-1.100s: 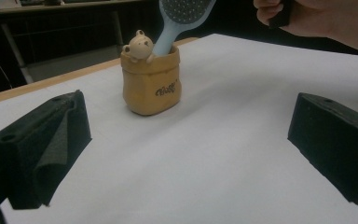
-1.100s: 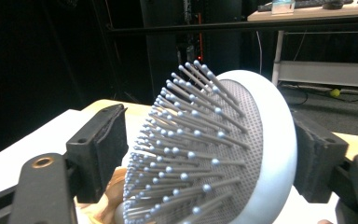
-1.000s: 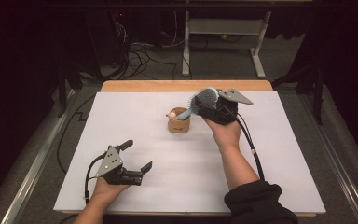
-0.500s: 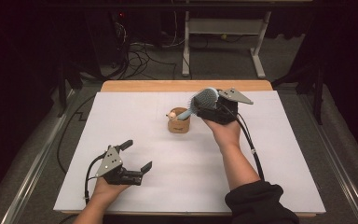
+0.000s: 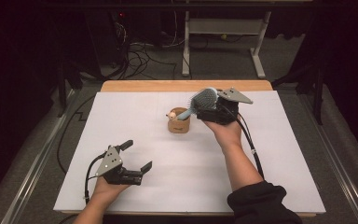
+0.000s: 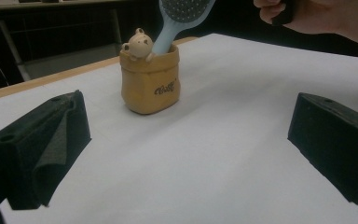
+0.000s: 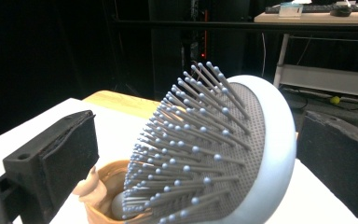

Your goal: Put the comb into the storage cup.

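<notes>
A tan pouch-shaped holder [image 5: 179, 125] with a small bear figure [image 6: 137, 42] on its rim stands upright at the table's middle. A light-blue hairbrush [image 5: 204, 98] leans in it, handle down and head up to the right. My right gripper [image 5: 207, 105] is open with its jaws on either side of the brush head [image 7: 233, 154]. The left jaw stands apart from the bristles and the right jaw is close to the brush's back. My left gripper [image 5: 138, 155] is open with nothing in it at the front left, low over the table and pointing at the holder [image 6: 151, 86].
A white sheet [image 5: 261, 154] covers the table, and a wooden edge [image 5: 168, 86] shows at the back. Beyond it are floor cables [image 5: 135, 51] and a desk frame [image 5: 223, 28]. The right hand [image 6: 317, 18] is above the table, right of the holder.
</notes>
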Demonstrator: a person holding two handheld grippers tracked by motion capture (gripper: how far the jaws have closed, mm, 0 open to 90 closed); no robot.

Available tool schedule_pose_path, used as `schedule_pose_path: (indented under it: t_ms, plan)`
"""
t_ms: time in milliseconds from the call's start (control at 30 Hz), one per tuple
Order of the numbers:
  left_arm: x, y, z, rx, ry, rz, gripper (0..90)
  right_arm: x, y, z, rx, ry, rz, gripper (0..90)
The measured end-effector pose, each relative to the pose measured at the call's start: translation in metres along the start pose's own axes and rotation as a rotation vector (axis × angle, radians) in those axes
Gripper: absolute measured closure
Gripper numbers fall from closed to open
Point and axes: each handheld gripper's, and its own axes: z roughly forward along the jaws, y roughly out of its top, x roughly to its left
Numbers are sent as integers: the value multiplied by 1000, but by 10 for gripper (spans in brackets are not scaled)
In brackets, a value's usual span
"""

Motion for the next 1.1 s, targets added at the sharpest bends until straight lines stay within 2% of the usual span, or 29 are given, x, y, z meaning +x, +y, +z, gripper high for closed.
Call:
schedule_pose_path:
  t_ms: [200, 533, 800, 1100]
  plan:
    - [3, 1, 0, 2, 16, -14, 2, 1, 0, -6, 9, 1, -15, 3]
    - [4, 1, 0, 2, 20, -12, 2, 3, -2, -19, 13, 18, -30, 3]
    - [5, 1, 1, 1, 23, -10, 3, 4, -15, -27, 34, 20, -44, 3]
    - [7, 5, 0, 2, 25, -13, 3, -1, -39, -39, 51, 26, -44, 3]
